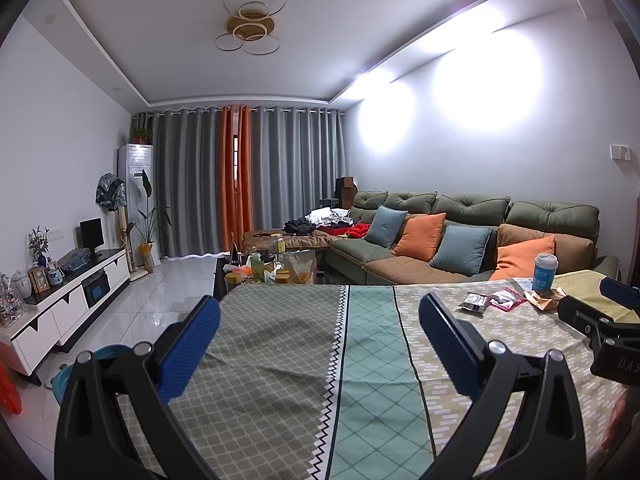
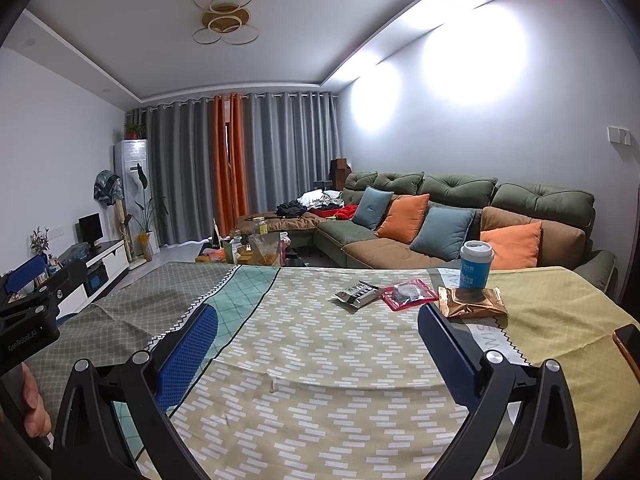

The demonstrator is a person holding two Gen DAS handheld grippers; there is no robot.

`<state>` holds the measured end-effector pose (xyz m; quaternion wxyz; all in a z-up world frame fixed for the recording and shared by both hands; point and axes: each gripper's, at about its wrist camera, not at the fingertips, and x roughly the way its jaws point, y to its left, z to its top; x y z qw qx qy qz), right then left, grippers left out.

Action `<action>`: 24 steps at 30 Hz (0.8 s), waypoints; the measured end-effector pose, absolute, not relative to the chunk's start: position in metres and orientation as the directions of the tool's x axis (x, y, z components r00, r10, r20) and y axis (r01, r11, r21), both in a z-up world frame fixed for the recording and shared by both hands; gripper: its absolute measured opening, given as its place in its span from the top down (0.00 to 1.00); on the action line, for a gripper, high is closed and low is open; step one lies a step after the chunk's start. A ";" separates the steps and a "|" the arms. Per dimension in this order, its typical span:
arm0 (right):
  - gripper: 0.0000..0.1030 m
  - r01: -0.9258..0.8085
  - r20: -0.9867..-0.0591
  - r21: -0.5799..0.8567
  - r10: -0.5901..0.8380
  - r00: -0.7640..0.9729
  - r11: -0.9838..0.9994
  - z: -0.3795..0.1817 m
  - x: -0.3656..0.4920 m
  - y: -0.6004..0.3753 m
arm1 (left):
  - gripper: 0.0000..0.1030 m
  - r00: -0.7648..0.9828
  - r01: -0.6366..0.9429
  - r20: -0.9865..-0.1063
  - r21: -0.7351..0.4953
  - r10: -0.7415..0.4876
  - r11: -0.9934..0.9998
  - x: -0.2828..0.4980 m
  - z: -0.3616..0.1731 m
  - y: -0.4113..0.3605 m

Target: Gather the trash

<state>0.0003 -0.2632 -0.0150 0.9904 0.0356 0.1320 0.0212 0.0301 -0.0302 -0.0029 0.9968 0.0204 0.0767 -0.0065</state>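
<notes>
Left wrist view: left gripper (image 1: pixel 320 336) hovers over the patterned tablecloth (image 1: pixel 280 360), jaws spread wide and empty; the trash sits well off to its right near the table's far edge, namely a grey wrapper (image 1: pixel 474 303), red packet (image 1: pixel 507 299) and copper wrapper (image 1: pixel 546 299) beside a blue cup (image 1: pixel 545 273). Right wrist view: right gripper (image 2: pixel 318 334), jaws likewise apart and holding nothing, faces the same grey wrapper (image 2: pixel 357 293), red packet (image 2: pixel 408 293) and copper wrapper (image 2: pixel 472 301), the last just beyond its right finger. Judgement: reach with the right, come in low and flat, and pinch a raised wrapper edge rather than the cloth or the cup (image 2: pixel 475 264).
</notes>
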 end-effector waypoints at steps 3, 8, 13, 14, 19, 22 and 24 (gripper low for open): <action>0.03 -0.033 -0.260 0.076 0.052 0.964 0.997 -0.015 0.000 -0.263 | 0.03 0.988 0.016 -0.152 0.040 -0.010 0.999 0.031 -0.003 -0.031; 0.03 -0.034 -0.260 0.078 0.053 0.964 0.996 -0.015 -0.001 -0.264 | 0.03 0.988 0.015 -0.152 0.040 -0.009 0.999 0.030 -0.003 -0.031; 0.03 -0.033 -0.260 0.076 0.051 0.964 0.997 -0.014 -0.001 -0.264 | 0.03 0.988 0.016 -0.151 0.039 -0.010 0.999 0.031 -0.003 -0.032; 0.03 -0.034 -0.260 0.078 0.053 0.964 0.996 -0.014 -0.001 -0.263 | 0.03 0.988 0.015 -0.152 0.040 -0.008 0.999 0.031 -0.003 -0.031; 0.03 -0.035 -0.260 0.081 0.055 0.964 0.996 -0.014 0.000 -0.264 | 0.03 0.988 0.016 -0.154 0.040 -0.010 0.999 0.032 -0.002 -0.032; 0.03 -0.036 -0.260 0.082 0.057 0.964 0.996 -0.014 0.001 -0.264 | 0.03 0.988 0.016 -0.153 0.038 -0.010 0.999 0.032 -0.002 -0.032; 0.03 -0.036 -0.258 0.084 0.057 0.965 0.996 -0.014 0.000 -0.264 | 0.03 0.988 0.015 -0.153 0.040 -0.008 0.999 0.031 -0.002 -0.032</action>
